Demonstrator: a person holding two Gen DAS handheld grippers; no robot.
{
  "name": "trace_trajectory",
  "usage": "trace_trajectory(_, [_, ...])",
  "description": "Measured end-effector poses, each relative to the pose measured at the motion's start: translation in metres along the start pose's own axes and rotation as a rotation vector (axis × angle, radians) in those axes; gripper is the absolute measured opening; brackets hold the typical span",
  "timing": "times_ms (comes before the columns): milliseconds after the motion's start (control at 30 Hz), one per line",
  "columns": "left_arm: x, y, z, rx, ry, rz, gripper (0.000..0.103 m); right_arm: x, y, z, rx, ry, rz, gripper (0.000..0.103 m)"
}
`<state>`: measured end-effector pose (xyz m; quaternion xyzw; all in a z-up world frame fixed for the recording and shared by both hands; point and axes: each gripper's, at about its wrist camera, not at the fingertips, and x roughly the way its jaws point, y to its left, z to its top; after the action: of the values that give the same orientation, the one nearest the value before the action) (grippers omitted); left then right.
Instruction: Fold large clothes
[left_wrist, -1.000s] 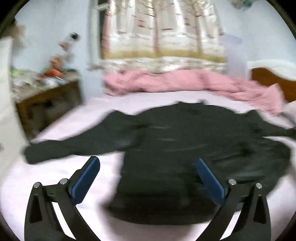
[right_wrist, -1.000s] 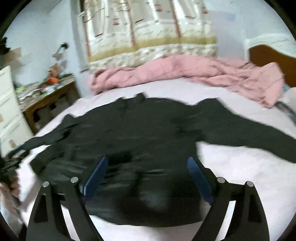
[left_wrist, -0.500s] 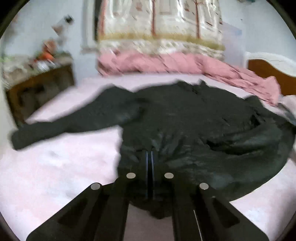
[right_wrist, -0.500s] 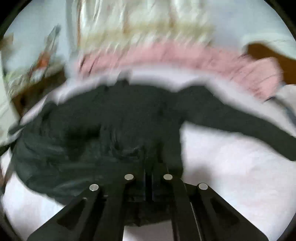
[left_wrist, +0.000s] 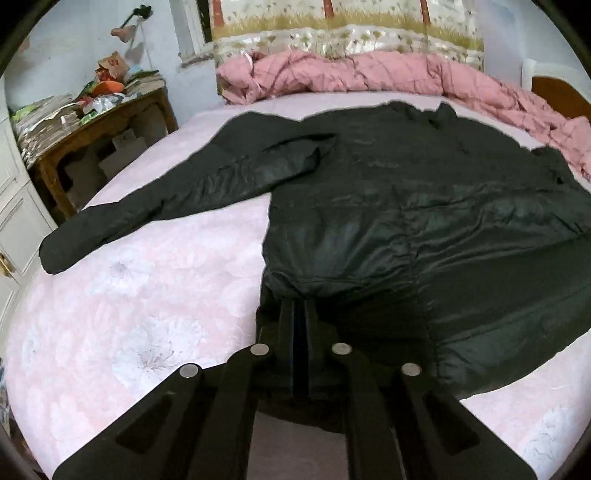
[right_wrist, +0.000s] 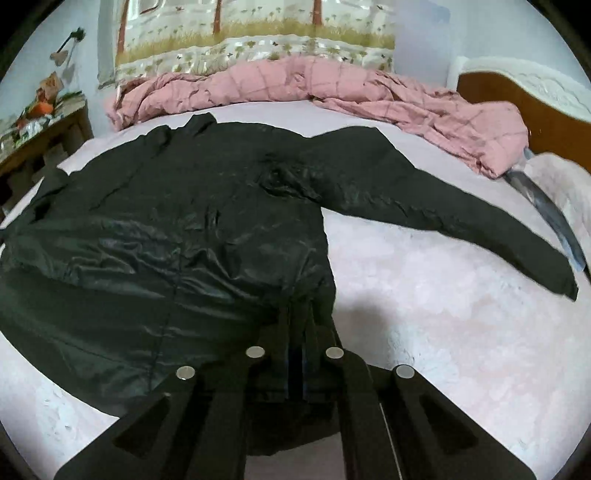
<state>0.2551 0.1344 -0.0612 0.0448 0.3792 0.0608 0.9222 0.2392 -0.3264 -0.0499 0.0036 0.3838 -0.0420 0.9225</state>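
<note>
Pink floral bedsheet (left_wrist: 140, 295) carries the black jacket (left_wrist: 406, 206), spread flat with both sleeves out sideways and collar pointing away from me, toward the rumpled pink quilt (left_wrist: 351, 74). Its long axis runs straight ahead of both tools. I have the left gripper (left_wrist: 299, 325) clamped on the near hem's left corner and the right gripper (right_wrist: 295, 332) clamped on the right corner. Fabric looks glossy and wrinkled, bunching upward at each pinch. I judge the fold goes forward, hem to collar.

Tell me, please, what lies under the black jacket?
The black jacket lies spread on the pink floral bedsheet, which shows all around it. Whatever lies directly beneath the jacket is covered.
</note>
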Motion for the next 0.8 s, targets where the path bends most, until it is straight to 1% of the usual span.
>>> trace_trajectory(33, [-0.008, 0.002, 0.000, -0.007, -0.035, 0.005, 0.011, -0.002, -0.002, 0.000, 0.011, -0.004, 0.004, 0.004])
trace_trajectory(67, [-0.017, 0.003, 0.000, -0.008, -0.076, 0.011, 0.022, -0.007, -0.004, -0.001, 0.020, -0.025, 0.001, 0.005])
trace_trajectory(100, [-0.030, 0.002, 0.002, -0.004, -0.129, 0.001, 0.037, -0.015, -0.004, 0.003, 0.021, -0.063, -0.013, 0.008])
trace_trajectory(133, [-0.044, 0.000, 0.005, -0.001, -0.174, -0.022, 0.043, -0.023, -0.002, 0.006, 0.013, -0.103, -0.028, 0.013])
trace_trajectory(167, [-0.056, -0.004, 0.008, -0.001, -0.213, -0.051, 0.054, -0.034, 0.001, 0.012, -0.004, -0.152, -0.045, 0.017])
trace_trajectory(200, [-0.066, -0.010, 0.012, 0.000, -0.238, -0.087, 0.068, -0.044, 0.007, 0.017, -0.019, -0.193, -0.040, 0.032])
trace_trajectory(233, [-0.075, -0.016, 0.016, 0.006, -0.248, -0.119, 0.075, -0.054, 0.013, 0.020, -0.024, -0.221, -0.013, 0.062])
trace_trajectory(267, [-0.081, -0.026, 0.022, 0.015, -0.247, -0.157, 0.086, -0.066, 0.022, 0.024, -0.022, -0.242, 0.042, 0.078])
trace_trajectory(300, [-0.084, -0.037, 0.027, 0.019, -0.236, -0.193, 0.089, -0.072, 0.030, 0.027, -0.020, -0.250, 0.084, 0.093])
trace_trajectory(367, [-0.083, -0.061, 0.037, 0.026, -0.191, -0.288, 0.090, -0.079, 0.049, 0.031, -0.031, -0.240, 0.165, 0.093])
trace_trajectory(433, [-0.073, -0.086, 0.041, 0.038, -0.138, -0.321, 0.091, -0.073, 0.070, 0.030, -0.032, -0.194, 0.244, 0.099])
trace_trajectory(467, [-0.065, -0.099, 0.040, 0.051, -0.113, -0.316, 0.091, -0.065, 0.080, 0.027, -0.038, -0.163, 0.251, 0.102])
trace_trajectory(533, [-0.049, -0.117, 0.033, 0.073, -0.061, -0.288, 0.091, -0.046, 0.096, 0.018, -0.062, -0.097, 0.221, 0.103])
trace_trajectory(567, [-0.038, -0.123, 0.029, 0.073, -0.037, -0.266, 0.091, -0.032, 0.104, 0.011, -0.083, -0.054, 0.192, 0.103])
trace_trajectory(633, [-0.016, -0.128, 0.015, 0.064, 0.013, -0.203, 0.093, -0.013, 0.110, -0.002, -0.102, -0.020, 0.157, 0.103])
trace_trajectory(667, [-0.007, -0.128, 0.010, 0.052, 0.037, -0.191, 0.095, 0.000, 0.110, -0.008, -0.099, 0.016, 0.144, 0.103])
trace_trajectory(733, [-0.001, -0.128, 0.008, 0.037, 0.063, -0.178, 0.098, 0.013, 0.103, -0.010, -0.072, 0.069, 0.174, 0.103])
trace_trajectory(800, [0.000, -0.131, 0.007, 0.041, 0.069, -0.166, 0.099, 0.018, 0.098, -0.009, -0.036, 0.087, 0.184, 0.103])
